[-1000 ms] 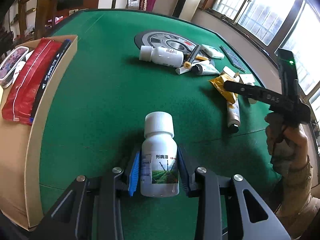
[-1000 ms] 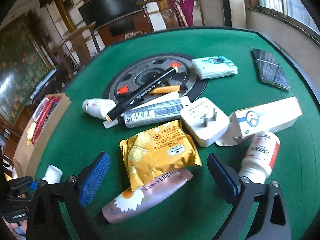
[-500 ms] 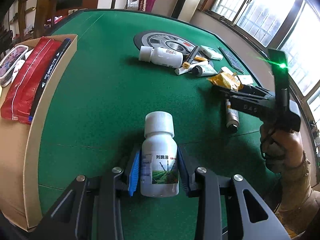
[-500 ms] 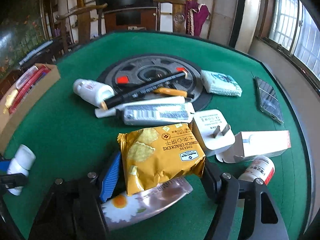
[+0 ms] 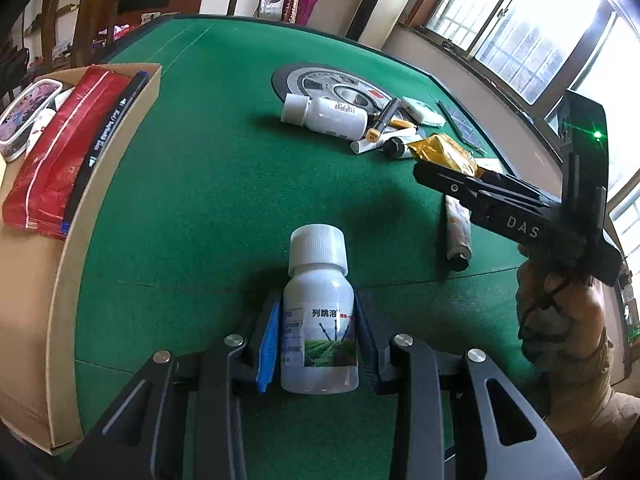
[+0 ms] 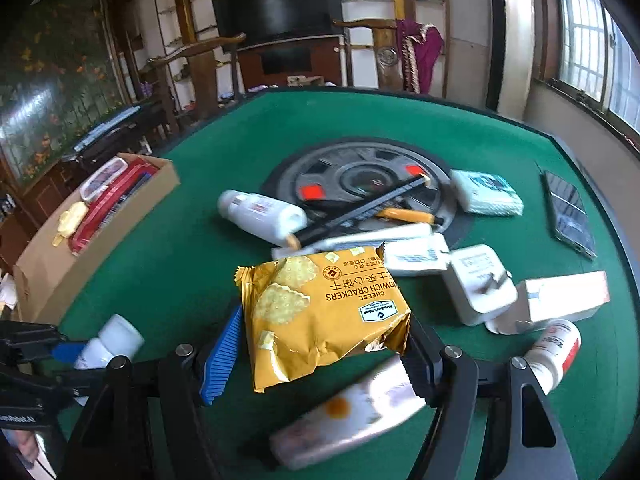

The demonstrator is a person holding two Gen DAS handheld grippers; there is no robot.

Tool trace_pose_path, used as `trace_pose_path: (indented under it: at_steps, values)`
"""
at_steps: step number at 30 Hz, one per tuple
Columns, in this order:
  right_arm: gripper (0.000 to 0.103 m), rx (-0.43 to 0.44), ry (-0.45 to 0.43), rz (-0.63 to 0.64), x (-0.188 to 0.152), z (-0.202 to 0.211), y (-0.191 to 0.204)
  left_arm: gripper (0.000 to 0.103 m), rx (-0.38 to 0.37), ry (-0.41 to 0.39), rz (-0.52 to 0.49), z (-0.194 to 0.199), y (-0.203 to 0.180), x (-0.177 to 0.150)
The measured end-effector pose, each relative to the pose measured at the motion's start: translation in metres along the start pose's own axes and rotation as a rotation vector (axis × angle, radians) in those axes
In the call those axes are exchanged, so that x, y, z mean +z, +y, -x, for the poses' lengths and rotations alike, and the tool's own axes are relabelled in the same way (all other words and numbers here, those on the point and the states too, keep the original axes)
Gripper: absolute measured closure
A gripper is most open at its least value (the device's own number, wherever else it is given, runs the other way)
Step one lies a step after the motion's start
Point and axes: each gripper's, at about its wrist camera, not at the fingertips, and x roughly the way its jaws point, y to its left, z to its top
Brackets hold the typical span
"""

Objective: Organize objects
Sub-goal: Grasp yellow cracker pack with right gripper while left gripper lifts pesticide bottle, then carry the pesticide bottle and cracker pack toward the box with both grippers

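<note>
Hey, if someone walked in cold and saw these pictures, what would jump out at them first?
Probably the yellow cheese cracker packet, gripped and lifted in the right gripper above the green table. Next, the white label bottle clamped upright in the left gripper. Behind them lies a jumble of tubes and bottles, with a cardboard box at the table's left edge.
</note>
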Motion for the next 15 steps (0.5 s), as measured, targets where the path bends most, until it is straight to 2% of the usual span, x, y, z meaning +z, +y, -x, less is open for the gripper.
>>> trace_pose_path:
  at_steps: [15]
  values:
    - [0.027, 0.111, -0.026, -0.008, 0.003, 0.001, 0.049, 0.07, 0.018, -0.072, 0.015, 0.03, 0.01, 0.0]
